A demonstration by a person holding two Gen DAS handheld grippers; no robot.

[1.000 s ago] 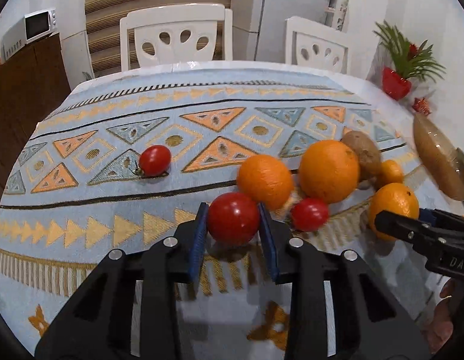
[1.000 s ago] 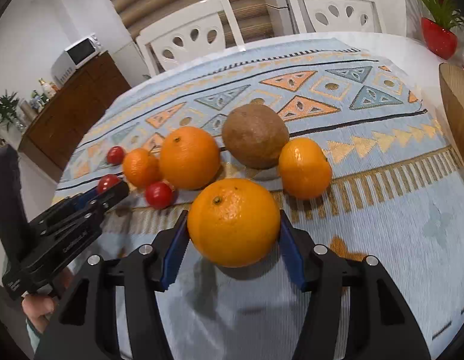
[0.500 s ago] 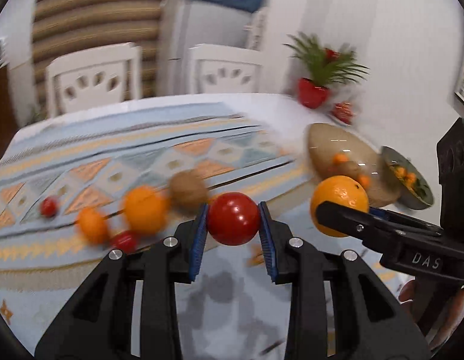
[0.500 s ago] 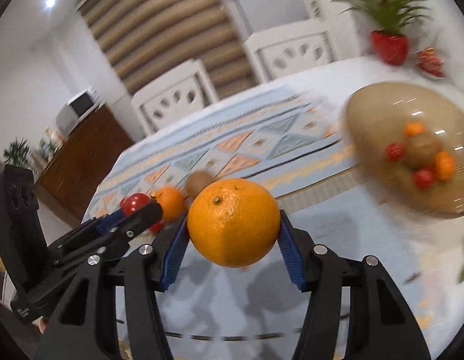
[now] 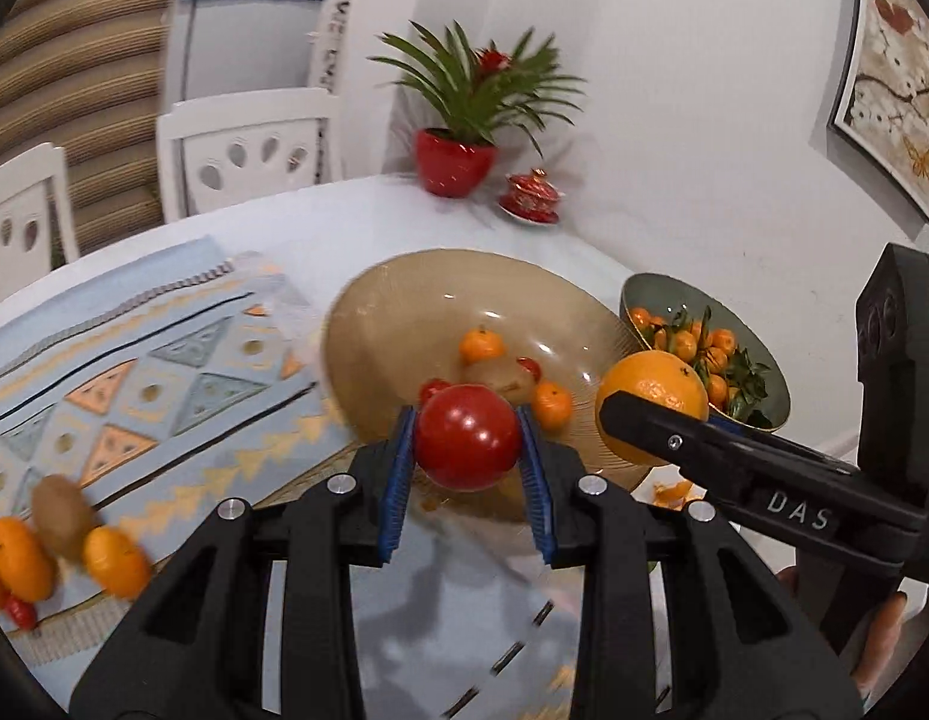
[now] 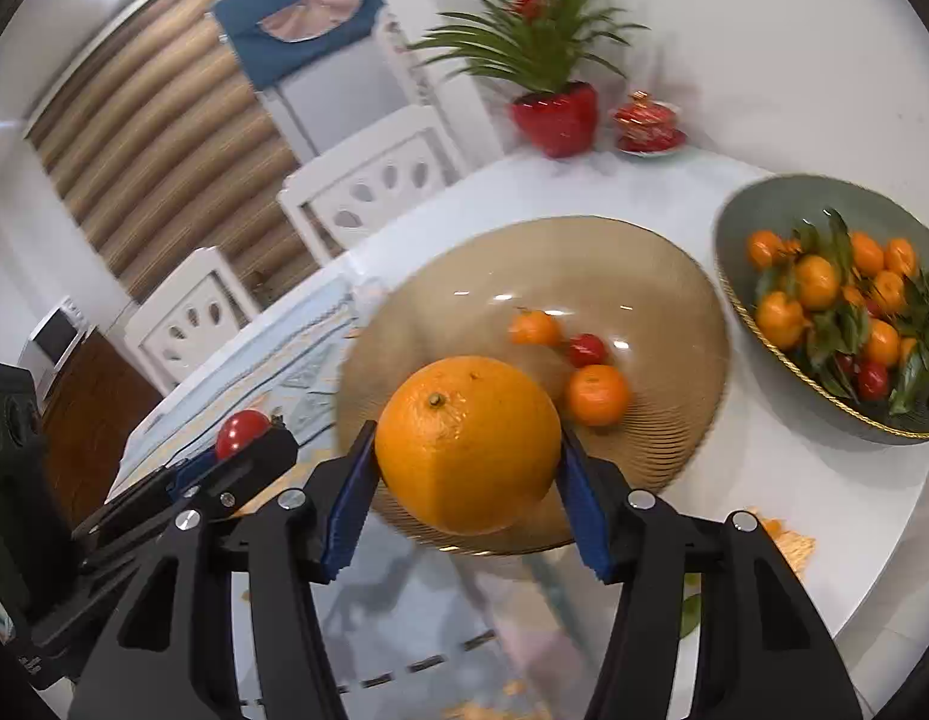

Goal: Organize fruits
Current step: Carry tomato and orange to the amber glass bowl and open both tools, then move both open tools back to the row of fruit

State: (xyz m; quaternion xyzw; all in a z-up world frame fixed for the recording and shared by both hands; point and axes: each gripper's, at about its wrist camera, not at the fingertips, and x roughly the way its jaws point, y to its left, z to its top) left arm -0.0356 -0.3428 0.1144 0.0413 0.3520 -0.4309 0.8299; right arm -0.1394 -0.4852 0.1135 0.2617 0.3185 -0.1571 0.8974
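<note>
Pinching a tomato (image 5: 467, 445), your left gripper (image 5: 467, 450) sat at lower centre before the amber bowl (image 5: 392, 312); only that view showed loose fruit (image 5: 62, 540) at lower left. Your right gripper (image 6: 467, 468) clamped an orange (image 6: 467, 444).

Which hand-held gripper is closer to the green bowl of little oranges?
The right hand-held gripper, carrying the big orange, is beside the green bowl. The left one, with the tomato, is farther, fronting the tan bowl.
</note>
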